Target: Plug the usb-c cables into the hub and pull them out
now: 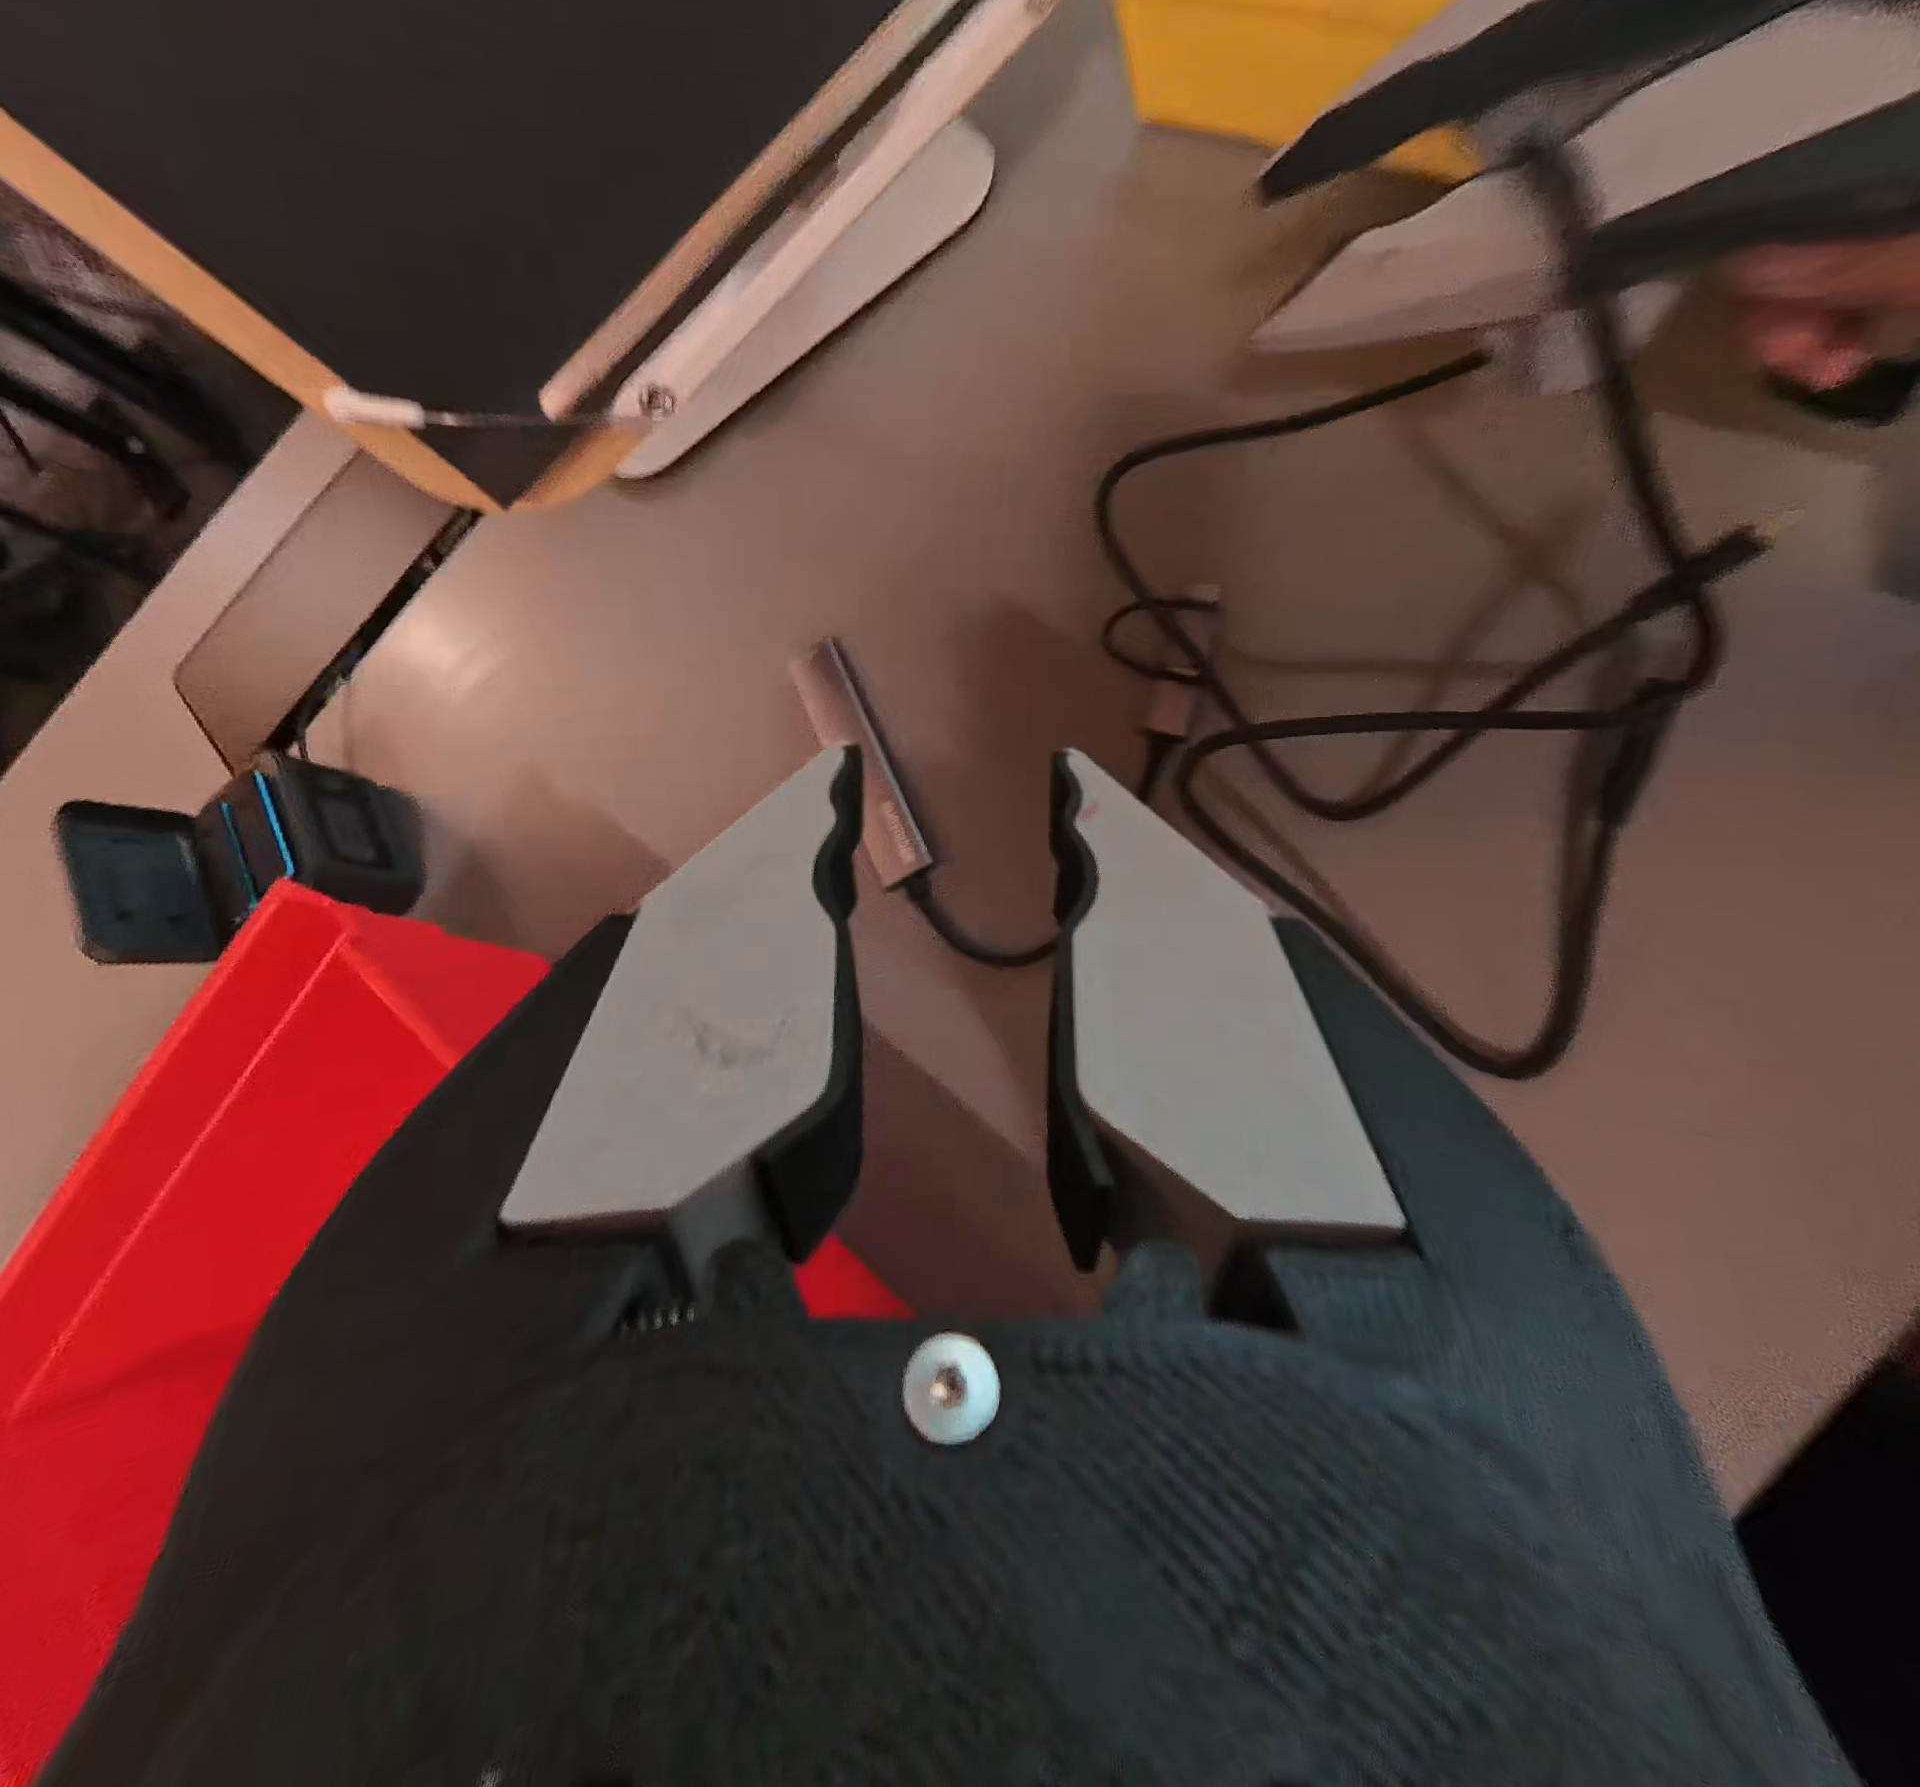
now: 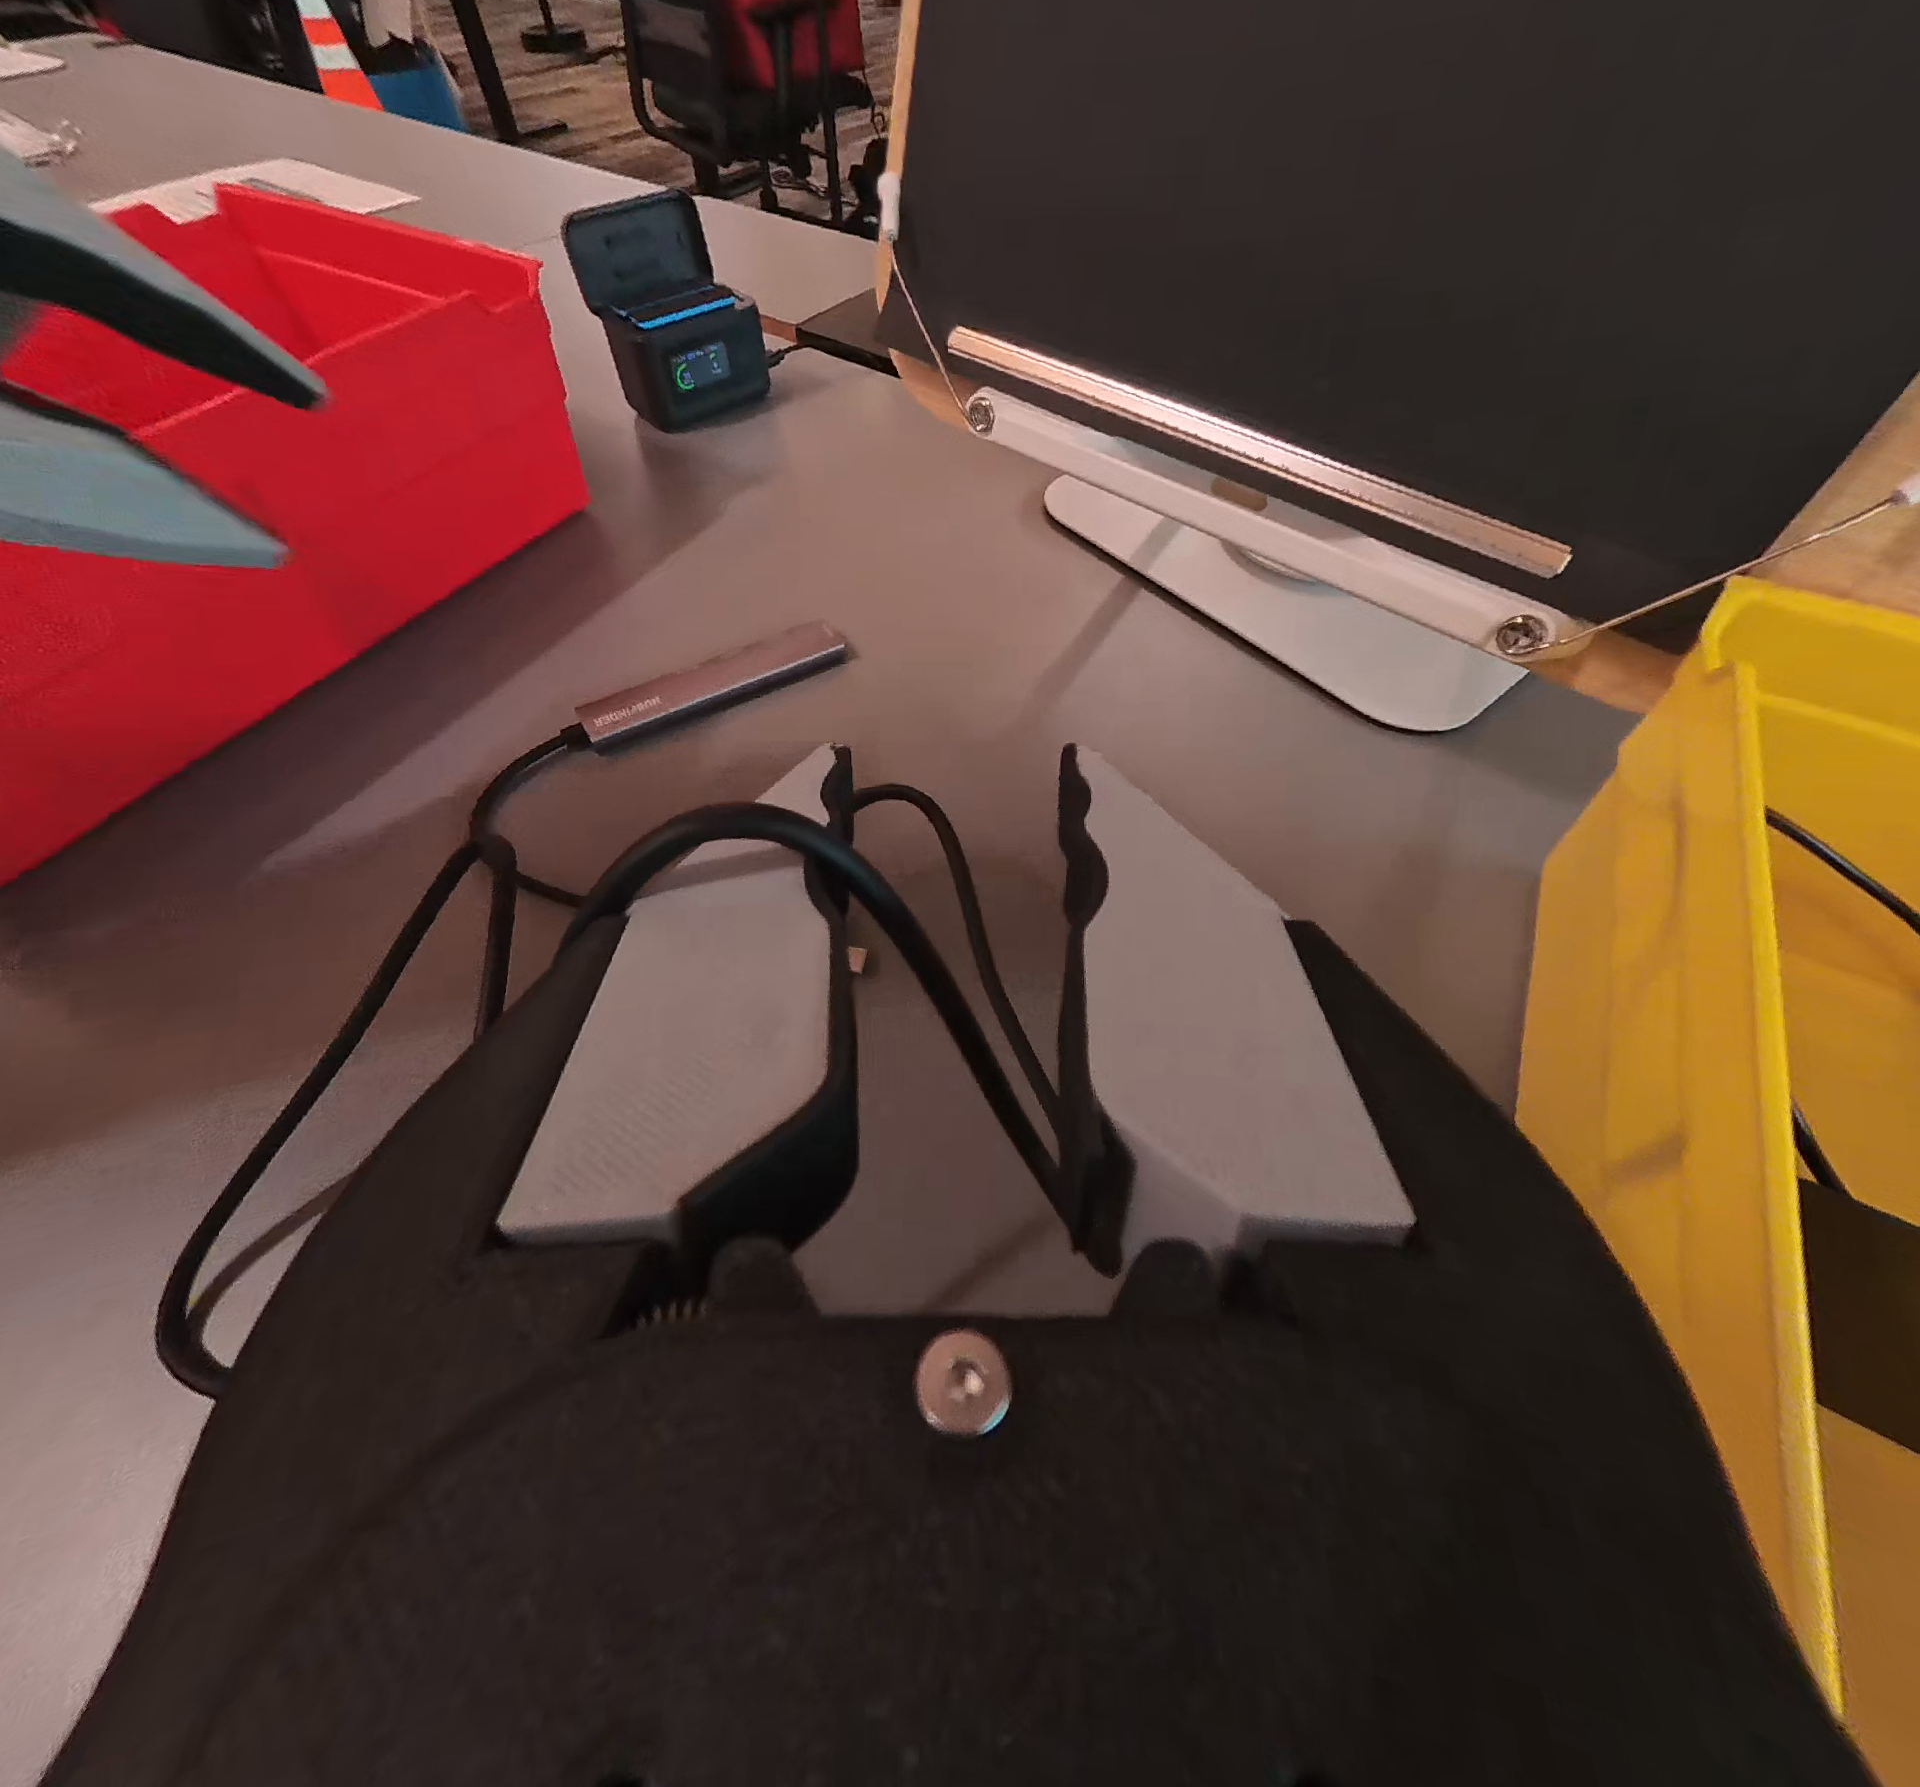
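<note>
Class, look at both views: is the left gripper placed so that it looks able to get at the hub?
Probably yes. The left gripper is open above the table, with the hub lying flat just beyond its jaws and nothing between them; the loose cables lie off to one side.

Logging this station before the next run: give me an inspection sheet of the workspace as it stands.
Surface: grey table, dry, no spills seen.
Job's things: hub lies flat, no plug seen in it; loose black cables beside it.
Clutter: red bin, yellow bin, charger case with lid open.
Grippers: left gripper open above the hub; right gripper open, cables looping between its fingers.
Cables: tangled, one plug visible.
Surroundings: monitor on stand; chairs and desks behind.
</note>
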`<state>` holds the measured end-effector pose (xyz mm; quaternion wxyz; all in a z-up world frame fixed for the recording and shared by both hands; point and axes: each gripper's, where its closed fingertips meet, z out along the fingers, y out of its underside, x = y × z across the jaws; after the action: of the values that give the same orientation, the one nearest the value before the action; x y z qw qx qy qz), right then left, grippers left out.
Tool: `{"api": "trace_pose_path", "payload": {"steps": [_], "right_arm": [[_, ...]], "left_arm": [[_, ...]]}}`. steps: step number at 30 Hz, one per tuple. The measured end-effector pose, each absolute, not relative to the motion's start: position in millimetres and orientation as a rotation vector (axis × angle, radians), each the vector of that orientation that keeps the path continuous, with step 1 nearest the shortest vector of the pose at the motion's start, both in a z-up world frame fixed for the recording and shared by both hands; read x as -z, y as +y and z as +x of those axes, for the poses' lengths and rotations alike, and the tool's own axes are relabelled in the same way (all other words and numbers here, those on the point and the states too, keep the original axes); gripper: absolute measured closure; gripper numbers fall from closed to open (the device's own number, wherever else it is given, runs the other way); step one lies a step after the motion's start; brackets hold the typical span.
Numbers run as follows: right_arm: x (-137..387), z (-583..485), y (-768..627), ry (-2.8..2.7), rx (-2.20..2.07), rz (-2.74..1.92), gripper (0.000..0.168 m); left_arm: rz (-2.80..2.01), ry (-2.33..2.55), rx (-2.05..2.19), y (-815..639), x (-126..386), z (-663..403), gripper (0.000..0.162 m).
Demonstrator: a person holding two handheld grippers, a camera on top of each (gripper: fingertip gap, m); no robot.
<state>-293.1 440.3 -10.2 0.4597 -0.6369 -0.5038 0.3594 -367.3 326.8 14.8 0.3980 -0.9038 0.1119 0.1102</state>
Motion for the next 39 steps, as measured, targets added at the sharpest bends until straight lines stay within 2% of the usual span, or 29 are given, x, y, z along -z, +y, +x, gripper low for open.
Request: {"api": "trace_pose_path", "payload": {"steps": [3, 7, 10, 12, 13, 14, 15, 19, 22, 26, 27, 29, 33, 35, 39], "right_arm": [[6, -291, 444, -1.194, -0.887, -1.574, 0.132], [-4, -288, 447, -1.111, -0.971, -1.577, 0.124], [-8, -286, 449, -1.094, -0.985, -1.567, 0.121], [-10, -286, 447, -1.096, -1.002, -1.56, 0.121], [-11, -287, 445, -1.096, -1.011, -1.556, 0.12], [-13, -286, 444, -1.096, -1.018, -1.55, 0.121], [-15, -285, 444, -1.093, -1.018, -1.544, 0.121], [-18, -281, 448, -1.083, -0.981, -1.543, 0.12], [-18, -281, 448, -1.097, -0.954, -1.533, 0.118], [-23, -279, 447, -1.098, -1.035, -1.526, 0.112], [-27, -280, 440, -1.122, -1.112, -1.503, 0.115], [-21, -280, 421, -1.264, -1.244, -1.498, 0.133], [15, -277, 417, -1.462, -1.176, -1.676, 0.119], [4, -277, 422, -1.417, -1.158, -1.62, 0.12], [-21, -290, 392, -1.527, -1.374, -1.447, 0.11]], "left_arm": [[-2.51, 0.232, -0.174, 342, 33, -380, 0.132], [-2.674, 0.132, -0.213, 365, 80, -415, 0.122], [-2.787, 0.036, -0.206, 368, 103, -437, 0.105], [-2.839, 0.003, -0.17, 366, 115, -444, 0.106], [-2.86, -0.005, -0.116, 366, 120, -443, 0.11], [-2.842, -0.027, -0.05, 369, 121, -440, 0.13], [-2.838, -0.037, -0.015, 370, 121, -439, 0.136], [-2.825, 0.083, -0.067, 370, 121, -439, 0.14], [-2.75, 0.288, -0.416, 374, 109, -454, 0.142], [-2.415, 0.597, -0.895, 389, 55, -443, 0.142], [-2.315, 0.665, -0.986, 391, 40, -435, 0.142], [-2.117, 0.783, -1.135, 393, 10, -418, 0.142], [-1.719, 1.031, -1.403, 384, -29, -381, 0.142], [-1.589, 1.106, -1.469, 375, -33, -365, 0.142], [-1.51, 1.13, -1.456, 363, -28, -345, 0.142]]}}
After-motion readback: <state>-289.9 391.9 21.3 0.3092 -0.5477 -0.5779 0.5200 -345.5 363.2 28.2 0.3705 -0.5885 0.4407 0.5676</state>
